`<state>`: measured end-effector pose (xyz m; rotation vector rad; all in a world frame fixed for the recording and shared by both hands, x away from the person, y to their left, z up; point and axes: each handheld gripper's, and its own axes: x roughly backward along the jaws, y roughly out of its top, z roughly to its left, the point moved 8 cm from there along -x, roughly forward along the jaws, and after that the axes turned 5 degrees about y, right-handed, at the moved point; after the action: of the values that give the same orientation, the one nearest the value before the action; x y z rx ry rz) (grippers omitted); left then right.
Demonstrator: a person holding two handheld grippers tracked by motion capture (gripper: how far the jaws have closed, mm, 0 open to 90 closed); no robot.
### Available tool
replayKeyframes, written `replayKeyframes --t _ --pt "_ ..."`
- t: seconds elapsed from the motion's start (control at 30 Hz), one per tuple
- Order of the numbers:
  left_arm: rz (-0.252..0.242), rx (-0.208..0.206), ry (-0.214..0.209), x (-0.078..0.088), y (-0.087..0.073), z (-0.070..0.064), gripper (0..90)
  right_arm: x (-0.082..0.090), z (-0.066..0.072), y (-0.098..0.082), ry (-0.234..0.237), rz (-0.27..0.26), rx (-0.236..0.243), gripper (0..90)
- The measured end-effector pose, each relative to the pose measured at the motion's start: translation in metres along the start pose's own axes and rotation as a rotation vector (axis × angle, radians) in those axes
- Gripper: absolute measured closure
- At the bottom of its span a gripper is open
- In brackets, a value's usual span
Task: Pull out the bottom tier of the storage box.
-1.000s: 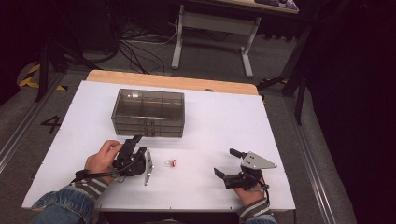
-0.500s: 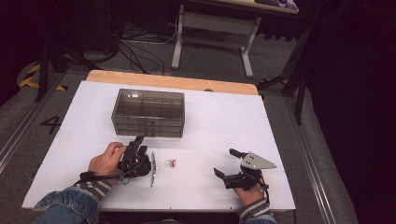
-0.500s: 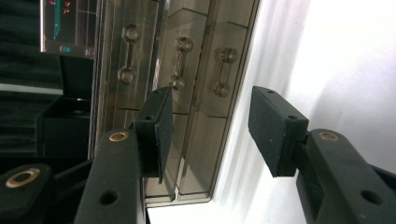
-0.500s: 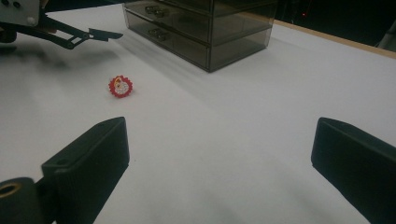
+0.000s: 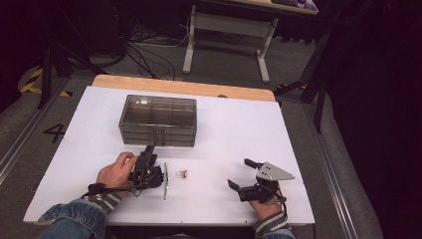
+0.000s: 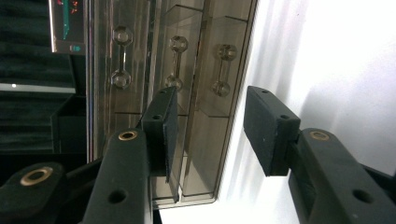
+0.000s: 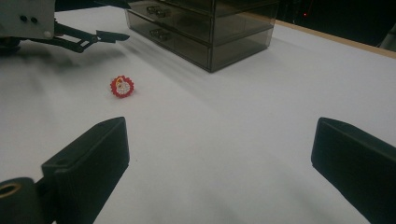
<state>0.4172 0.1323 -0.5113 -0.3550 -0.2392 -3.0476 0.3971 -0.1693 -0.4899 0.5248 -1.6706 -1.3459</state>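
Note:
A smoky clear drawer box (image 5: 158,119) stands at the middle back of the white table (image 5: 239,129). My left gripper (image 5: 149,151) lies rolled on its side just in front of the box and points at it. In the left gripper view, this gripper (image 6: 205,109) faces the drawer fronts (image 6: 201,121) and their clear handles (image 6: 223,70). Its jaws have just been closing, still apart, with nothing between the pads. A small red-and-white ring (image 5: 182,174) lies on the table to its right. My right gripper (image 5: 239,173) rests near the front right, open and holding nothing.
In the right gripper view, the ring (image 7: 122,86) lies ahead to the left, the drawer box (image 7: 205,28) behind it. The table's wooden back edge (image 5: 184,87) runs behind the box. A metal-legged desk (image 5: 224,30) and cables stand on the floor beyond.
My left hand has edged forward and to the right, closer to the drawer box. The right gripper and the ring have stayed put.

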Motion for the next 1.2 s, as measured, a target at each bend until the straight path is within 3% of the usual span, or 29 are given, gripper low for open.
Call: replayKeyframes --t 0.8,1.2 --pt "0.017 -0.038 0.064 -0.008 0.005 -0.007 57.5 -0.001 0.0 0.0 -0.004 0.001 -0.001 4.9" --pt "0.035 -0.051 0.065 -0.017 0.004 -0.01 61.8 -0.001 0.0 -0.001 -0.005 0.009 0.003 5.0"
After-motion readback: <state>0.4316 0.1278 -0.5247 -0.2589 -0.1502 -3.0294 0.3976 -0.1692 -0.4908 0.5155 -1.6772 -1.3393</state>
